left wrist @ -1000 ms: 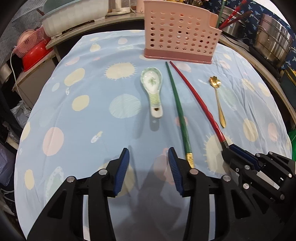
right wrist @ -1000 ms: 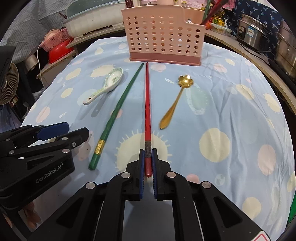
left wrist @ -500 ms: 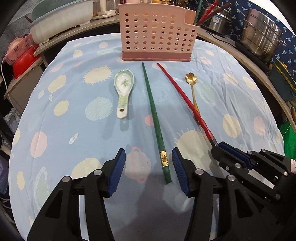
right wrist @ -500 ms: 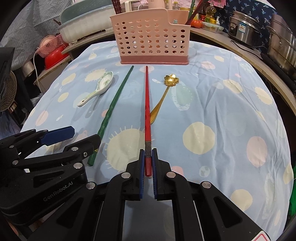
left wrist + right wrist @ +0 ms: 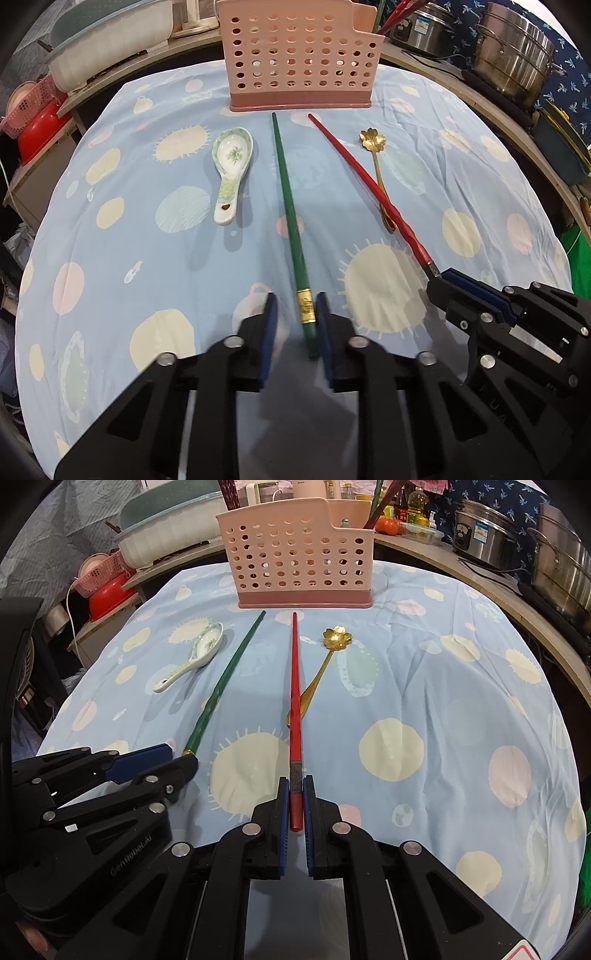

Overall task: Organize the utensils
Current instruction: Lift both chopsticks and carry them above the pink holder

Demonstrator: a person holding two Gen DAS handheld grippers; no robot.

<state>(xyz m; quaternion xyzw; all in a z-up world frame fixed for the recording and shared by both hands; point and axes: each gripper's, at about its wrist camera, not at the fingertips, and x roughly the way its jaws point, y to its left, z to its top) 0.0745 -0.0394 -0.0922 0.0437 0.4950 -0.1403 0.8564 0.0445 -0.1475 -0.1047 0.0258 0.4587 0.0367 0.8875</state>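
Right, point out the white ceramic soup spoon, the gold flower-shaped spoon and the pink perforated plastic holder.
White ceramic soup spoon (image 5: 232, 152): left wrist view, bowl.
Gold flower-shaped spoon (image 5: 337, 637): right wrist view, flower bowl.
Pink perforated plastic holder (image 5: 299, 55): left wrist view, front wall.

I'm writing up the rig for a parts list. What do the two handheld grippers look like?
Both match. The left gripper and right gripper are matte black plastic frames with triangular cut-outs and round silver screw heads. Their fingers carry flat blue ribbed pads. The left gripper's side shows embossed lettering, seemingly "GenRobot.AI". A red-and-white sticker corner shows at the right wrist view's bottom edge. No cables or sleeves show.
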